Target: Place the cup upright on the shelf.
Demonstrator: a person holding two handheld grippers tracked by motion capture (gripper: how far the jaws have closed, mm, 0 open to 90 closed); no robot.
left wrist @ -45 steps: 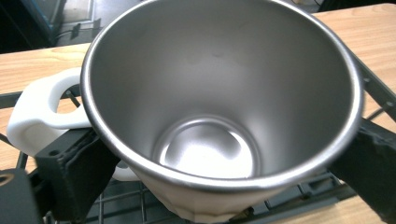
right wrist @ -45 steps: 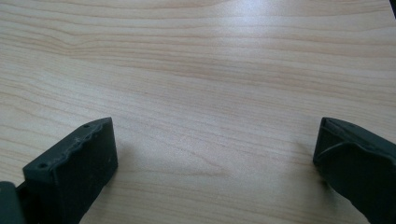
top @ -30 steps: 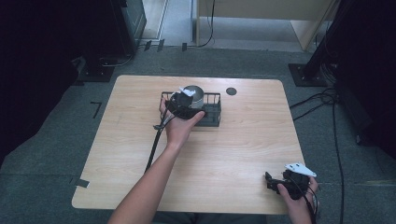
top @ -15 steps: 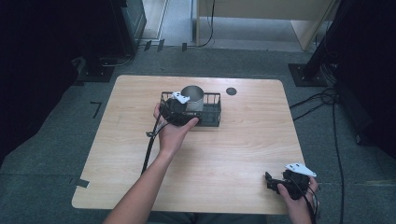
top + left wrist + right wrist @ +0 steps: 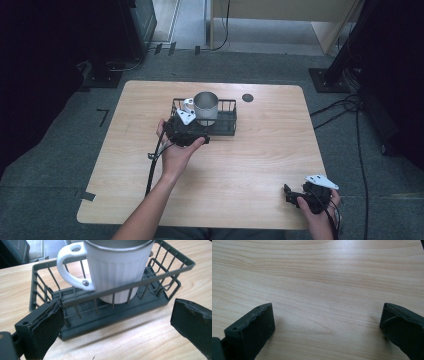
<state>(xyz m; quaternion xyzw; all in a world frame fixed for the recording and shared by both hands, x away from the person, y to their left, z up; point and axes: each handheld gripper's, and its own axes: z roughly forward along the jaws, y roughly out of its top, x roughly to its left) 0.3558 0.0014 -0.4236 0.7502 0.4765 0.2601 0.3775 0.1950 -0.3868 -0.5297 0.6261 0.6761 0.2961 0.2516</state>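
A white metal-lined mug point(image 5: 205, 107) point(image 5: 117, 267) stands upright in a dark wire basket point(image 5: 227, 125) point(image 5: 120, 312) at the back middle of the wooden table point(image 5: 240, 165). Its handle point(image 5: 68, 267) points to the left in the left gripper view. My left gripper point(image 5: 189, 131) point(image 5: 117, 327) is open, just in front of the basket's near left side, with nothing between its jaws. My right gripper point(image 5: 290, 192) point(image 5: 327, 327) is open low over bare wood near the table's front right corner.
A small black disc point(image 5: 247, 97) lies on the table behind the basket to the right. Cables point(image 5: 350, 107) run across the floor on the right. A dark stand base point(image 5: 327, 80) sits on the floor past the table's far right corner.
My left gripper has drawn back from over the mug toward the near left side of the basket, leaving the mug in full sight. The right gripper has stayed put.
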